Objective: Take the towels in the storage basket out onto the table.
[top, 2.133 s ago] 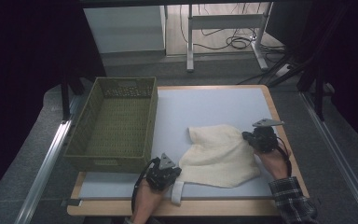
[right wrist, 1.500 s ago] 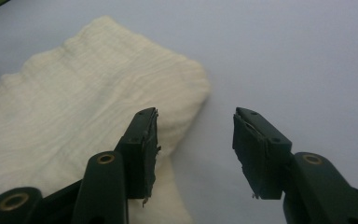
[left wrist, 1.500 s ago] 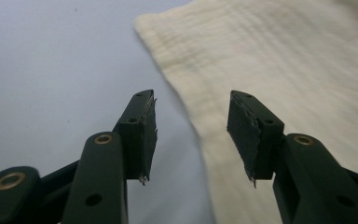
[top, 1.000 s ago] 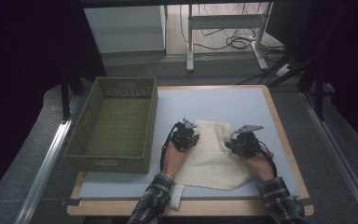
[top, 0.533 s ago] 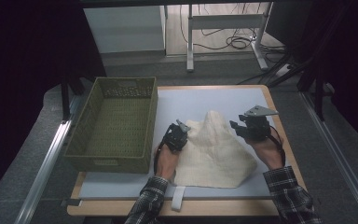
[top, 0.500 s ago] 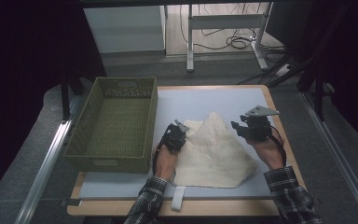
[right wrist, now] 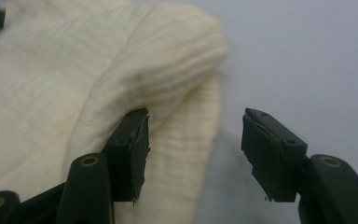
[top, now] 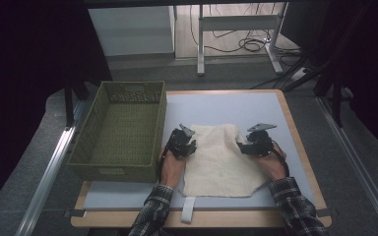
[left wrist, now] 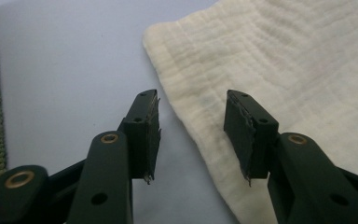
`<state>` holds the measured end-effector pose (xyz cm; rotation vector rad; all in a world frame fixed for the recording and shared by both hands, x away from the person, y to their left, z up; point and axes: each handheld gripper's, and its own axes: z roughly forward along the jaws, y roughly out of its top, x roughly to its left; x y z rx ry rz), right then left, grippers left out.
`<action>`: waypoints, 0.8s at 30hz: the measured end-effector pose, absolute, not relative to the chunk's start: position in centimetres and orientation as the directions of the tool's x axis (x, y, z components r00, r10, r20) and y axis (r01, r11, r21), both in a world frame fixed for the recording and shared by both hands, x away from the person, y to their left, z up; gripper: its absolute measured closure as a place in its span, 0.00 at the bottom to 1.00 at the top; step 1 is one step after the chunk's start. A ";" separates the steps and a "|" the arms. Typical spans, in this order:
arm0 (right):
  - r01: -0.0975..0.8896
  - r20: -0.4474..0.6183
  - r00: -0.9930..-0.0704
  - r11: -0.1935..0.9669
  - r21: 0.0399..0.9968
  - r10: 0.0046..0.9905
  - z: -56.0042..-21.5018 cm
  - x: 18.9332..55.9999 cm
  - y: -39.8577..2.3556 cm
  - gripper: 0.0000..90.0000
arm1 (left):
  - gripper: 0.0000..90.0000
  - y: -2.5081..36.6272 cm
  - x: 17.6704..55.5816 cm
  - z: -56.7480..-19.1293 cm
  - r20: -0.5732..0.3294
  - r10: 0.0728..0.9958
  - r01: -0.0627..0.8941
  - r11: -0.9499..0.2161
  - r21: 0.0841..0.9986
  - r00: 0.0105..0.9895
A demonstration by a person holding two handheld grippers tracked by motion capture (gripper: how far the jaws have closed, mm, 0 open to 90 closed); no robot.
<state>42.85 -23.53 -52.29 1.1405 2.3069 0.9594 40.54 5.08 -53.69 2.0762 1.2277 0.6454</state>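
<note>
A pale blue table [top: 216, 105] carries a cream cloth [top: 220, 160] beside a green basket [top: 120, 130]

Basket [top: 120, 130] left; open table [top: 216, 105] beyond

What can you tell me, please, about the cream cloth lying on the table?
The cream cloth looks like soft, loosely woven cotton with a fine ribbed or gridded texture. It is folded into a rough rectangle and lies flat on the pale blue table top, right of the green woven basket. The left gripper straddles its left edge with open jaws, which have just been opening. The right gripper, also just opening, stands at the right corner, where a fold bulges up against one jaw. Neither grips it.
</note>
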 end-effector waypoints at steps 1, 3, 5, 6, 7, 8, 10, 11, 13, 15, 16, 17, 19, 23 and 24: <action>0.522 -0.070 -0.596 0.453 0.723 0.800 -52.6 42.8 -23.1 0.55 | 0.61 5.1 40.5 -53.7 0.091 0.890 0.579 -0.366 0.728 0.447; 0.544 -0.037 -0.589 0.430 0.721 0.807 -52.5 42.6 -22.8 0.80 | 0.61 5.1 40.5 -53.8 0.091 0.890 0.578 -0.365 0.729 0.447; 0.567 -0.012 -0.593 0.428 0.704 0.805 -52.2 42.7 -22.9 0.97 | 0.61 5.1 40.5 -53.8 0.087 0.890 0.580 -0.363 0.729 0.448; 0.576 -0.010 -0.593 0.433 0.694 0.805 -52.0 42.7 -22.9 0.98 | 0.62 5.2 40.5 -53.8 0.087 0.890 0.580 -0.363 0.729 0.448; 0.568 -0.046 -0.590 0.455 0.685 0.806 -51.8 42.7 -22.8 0.98 | 0.61 5.2 40.5 -53.8 0.084 0.890 0.580 -0.361 0.730 0.448; 0.539 -0.127 -0.576 0.492 0.683 0.807 -51.3 42.7 -22.8 0.98 | 0.62 5.2 40.5 -53.8 0.081 0.890 0.580 -0.358 0.732 0.448; 0.497 -0.167 -0.543 0.476 0.726 0.823 -49.3 42.6 -23.5 0.98 | 0.62 5.2 40.6 -53.8 0.077 0.890 0.580 -0.356 0.732 0.449; 0.474 -0.171 -0.518 0.448 0.759 0.838 -48.1 42.6 -24.0 0.97 | 0.61 5.2 40.6 -53.8 0.076 0.891 0.580 -0.355 0.733 0.448; 0.407 -0.188 -0.463 0.396 0.823 0.866 -45.8 42.6 -25.0 0.83 | 0.59 5.3 40.7 -53.7 0.080 0.892 0.583 -0.357 0.730 0.445; 0.416 -0.185 -0.446 0.386 0.824 0.876 -44.8 43.0 -25.9 0.72 | 0.57 5.3 40.8 -53.5 0.103 0.895 0.576 -0.363 0.733 0.434; 0.423 -0.177 -0.449 0.382 0.822 0.876 -44.8 43.2 -26.3 0.69 | 0.57 5.4 40.9 -53.4 0.099 0.899 0.571 -0.352 0.742 0.427; 0.435 -0.174 -0.448 0.384 0.815 0.877 -45.0 43.3 -26.6 0.67 | 0.57 5.4 40.9 -53.3 0.089 0.904 0.566 -0.337 0.752 0.419; 0.460 -0.170 -0.444 0.386 0.800 0.880 -45.7 43.4 -27.0 0.62 | 0.57 5.6 41.2 -52.9 0.076 0.908 0.565 -0.321 0.760 0.413; 0.521 -0.114 -0.434 0.352 0.778 0.894 -47.8 43.9 -27.7 0.58 | 0.57 5.5 41.9 -52.8 0.068 0.914 0.569 -0.306 0.764 0.401; 0.531 -0.111 -0.431 0.352 0.771 0.895 -48.1 44.0 -27.7 0.57 | 0.57 5.5 42.2 -52.9 0.056 0.914 0.574 -0.299 0.762 0.401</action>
